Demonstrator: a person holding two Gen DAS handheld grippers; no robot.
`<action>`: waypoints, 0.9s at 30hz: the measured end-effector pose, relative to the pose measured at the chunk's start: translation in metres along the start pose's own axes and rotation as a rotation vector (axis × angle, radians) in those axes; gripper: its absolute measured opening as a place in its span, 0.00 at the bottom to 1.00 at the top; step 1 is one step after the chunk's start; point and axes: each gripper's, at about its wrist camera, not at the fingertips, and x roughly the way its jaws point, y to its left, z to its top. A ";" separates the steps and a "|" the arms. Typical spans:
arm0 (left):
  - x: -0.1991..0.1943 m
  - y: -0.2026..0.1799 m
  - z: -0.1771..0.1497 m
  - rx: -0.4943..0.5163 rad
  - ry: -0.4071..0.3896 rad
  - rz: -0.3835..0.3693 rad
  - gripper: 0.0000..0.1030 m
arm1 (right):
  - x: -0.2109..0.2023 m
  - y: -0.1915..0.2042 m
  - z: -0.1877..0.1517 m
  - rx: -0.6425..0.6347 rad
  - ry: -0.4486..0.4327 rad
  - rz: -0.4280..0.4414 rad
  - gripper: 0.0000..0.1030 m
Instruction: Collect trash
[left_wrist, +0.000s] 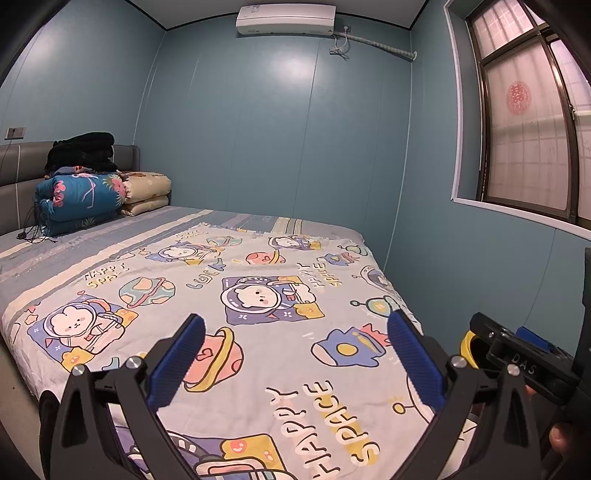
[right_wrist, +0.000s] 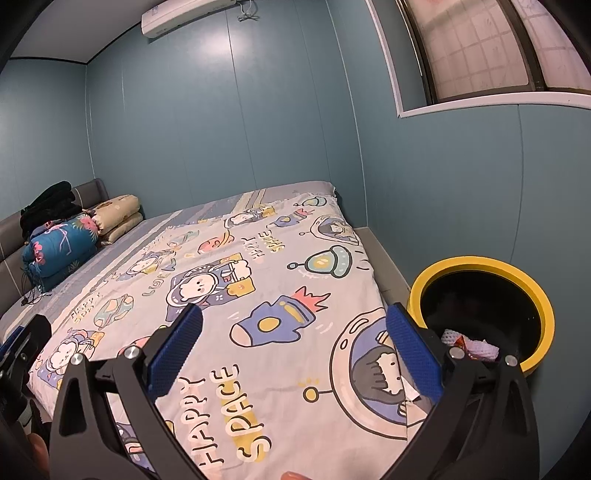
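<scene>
Yellow-rimmed bin (right_wrist: 480, 266) w/ wrappers (right_wrist: 471, 345) inside, beside bed (right_wrist: 258, 295). Left gripper (left_wrist: 295, 354) & right gripper (right_wrist: 293, 350): both spread, empty. Risk: right gripper knocking bin, spilling trash

Bin (right_wrist: 480, 269) base hidden behind the right jaws; trash (right_wrist: 476, 345) inside partly covered.

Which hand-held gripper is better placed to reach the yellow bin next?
Right, probably. The right hand-held gripper is open and empty, with the yellow bin just beside its right finger; the left one sits further away.
</scene>
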 end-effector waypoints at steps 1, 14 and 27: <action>0.000 0.000 0.000 0.000 0.000 -0.001 0.92 | 0.000 0.000 0.000 0.002 0.001 0.002 0.92; 0.002 -0.001 0.001 0.005 0.008 0.000 0.92 | 0.004 -0.003 -0.002 0.015 0.019 0.001 0.92; 0.002 -0.001 0.000 0.008 0.011 -0.002 0.92 | 0.007 -0.004 -0.003 0.022 0.034 -0.003 0.92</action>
